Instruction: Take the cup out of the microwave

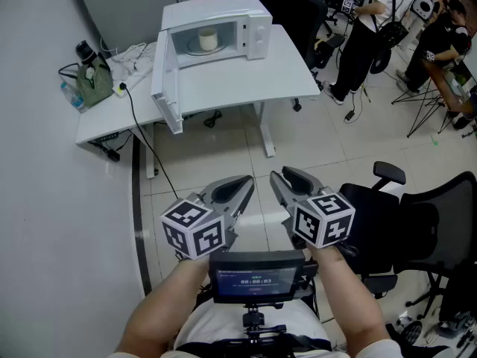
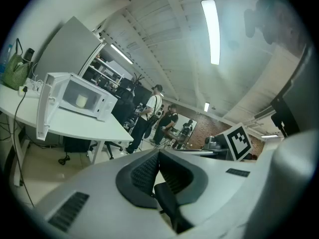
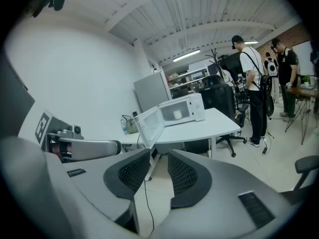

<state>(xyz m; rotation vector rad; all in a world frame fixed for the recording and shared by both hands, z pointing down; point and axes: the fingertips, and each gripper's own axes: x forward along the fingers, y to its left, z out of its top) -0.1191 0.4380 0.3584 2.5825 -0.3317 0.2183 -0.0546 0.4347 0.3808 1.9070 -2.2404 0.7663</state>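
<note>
A white microwave [image 1: 250, 21] stands on a white desk [image 1: 246, 80] far ahead, its door [image 1: 165, 88] swung wide open to the left. Inside it a pale cup [image 1: 207, 39] sits on the turntable; it also shows small in the left gripper view as the cup [image 2: 81, 101] and in the right gripper view as the cup [image 3: 177, 115]. Both grippers are held low in front of me, well short of the desk. My left gripper [image 1: 244, 183] has its pads together with nothing between them. My right gripper [image 1: 279, 177] shows a narrow gap between its pads, holding nothing.
A green bag [image 1: 93, 80], a bottle [image 1: 73, 97] and cables lie at the desk's left end. A black office chair [image 1: 417, 230] stands close on my right. People [image 1: 373, 21] stand at the back right. A small screen [image 1: 257, 278] sits at my chest.
</note>
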